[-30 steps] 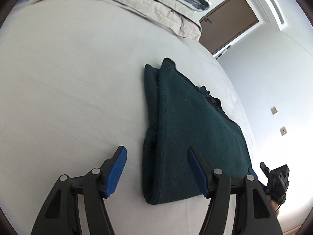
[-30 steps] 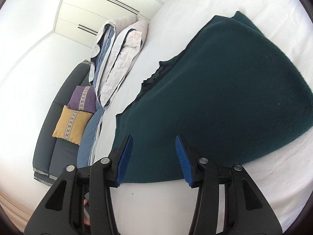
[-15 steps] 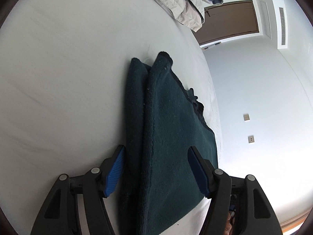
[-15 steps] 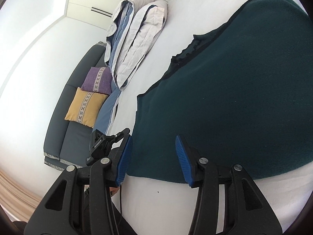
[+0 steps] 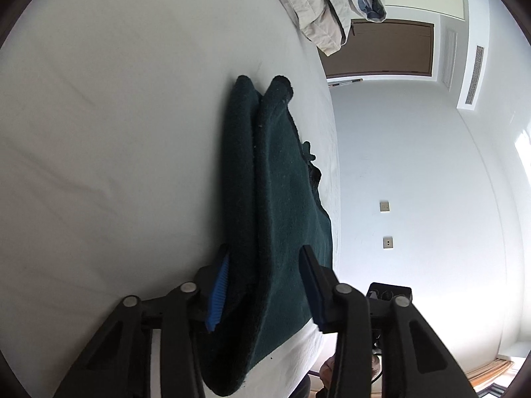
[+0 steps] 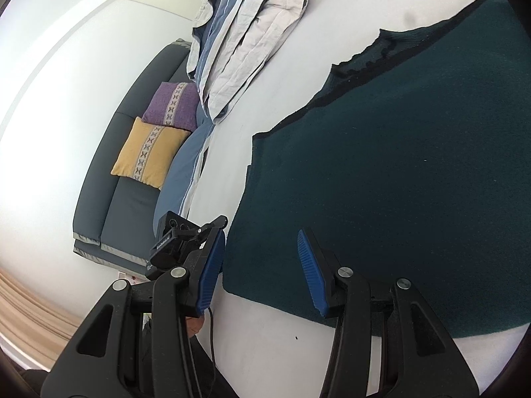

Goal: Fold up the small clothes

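White sheeting covers the bed (image 5: 116,132), lightly creased; a brown door (image 5: 391,49) and grey sofa (image 6: 109,199) are noted beyond. Laid flat on it is the dark green fleece garment (image 5: 282,215), folded double. Left gripper (image 5: 262,285) and right gripper (image 6: 262,272) are held wide apart astride its edges, nothing clamped.

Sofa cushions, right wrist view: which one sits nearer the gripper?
The yellow cushion with the pale cross-patterned stripe; it lies lower in the right wrist view, toward the right gripper, while the purple cushion sits behind it.
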